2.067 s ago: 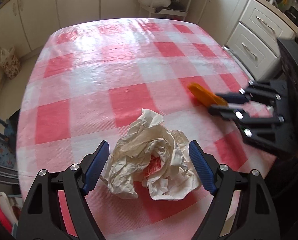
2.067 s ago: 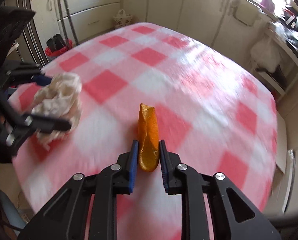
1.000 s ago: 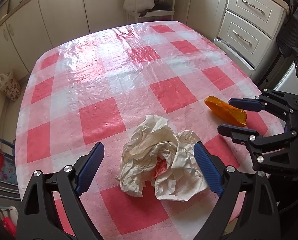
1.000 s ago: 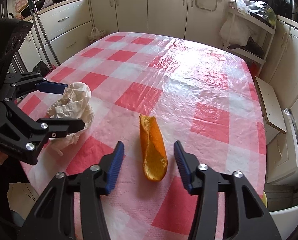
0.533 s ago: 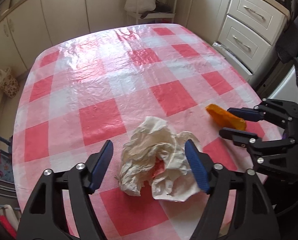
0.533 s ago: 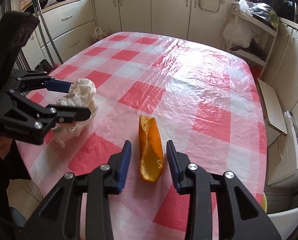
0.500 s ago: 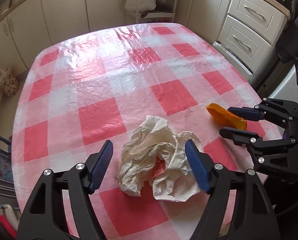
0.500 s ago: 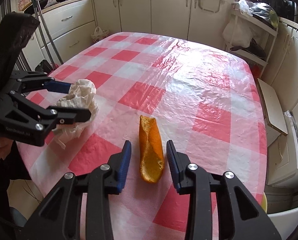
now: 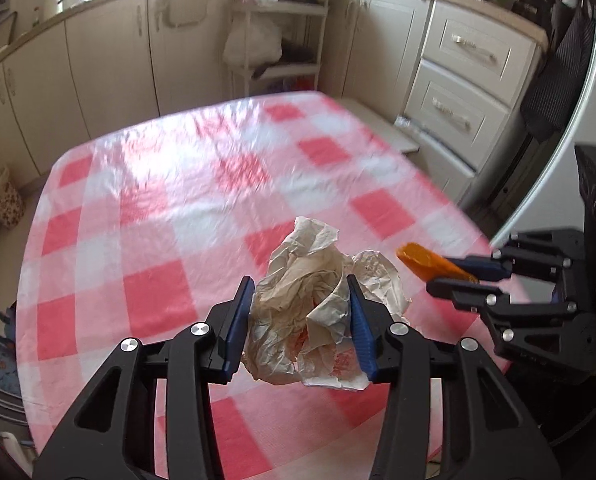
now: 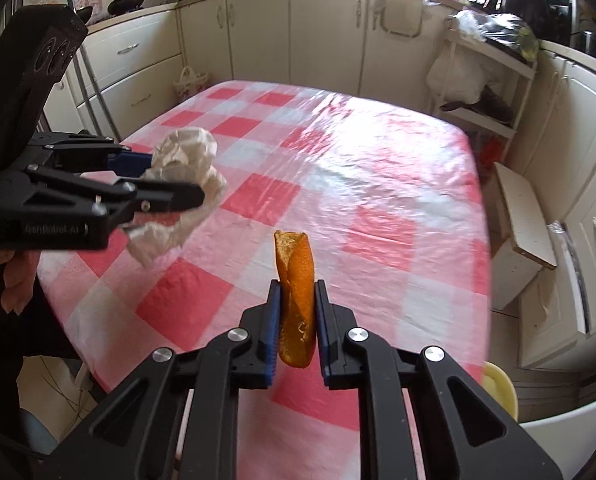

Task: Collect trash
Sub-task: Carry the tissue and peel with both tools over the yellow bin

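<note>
My left gripper (image 9: 300, 316) is shut on a crumpled ball of white paper (image 9: 318, 304) and holds it above the red-and-white checked table (image 9: 158, 208). The paper ball also shows in the right wrist view (image 10: 186, 160), pinched in the left gripper (image 10: 166, 178). My right gripper (image 10: 297, 312) is shut on an orange peel (image 10: 296, 280) and holds it up off the tablecloth (image 10: 378, 200). In the left wrist view the peel (image 9: 422, 260) sticks out of the right gripper (image 9: 462, 276) to the right of the paper.
Cream kitchen cabinets (image 9: 98, 60) ring the table. A drawer unit (image 9: 458, 92) stands at the right. A wire shelf with a white bag (image 9: 254, 44) stands beyond the far edge. A small floral bag (image 9: 2, 200) sits on the floor at left. A yellow stool (image 10: 498, 392) is at the right.
Both grippers have closed, the left on the paper ball and the right on the orange peel, and both have lifted their loads off the table.
</note>
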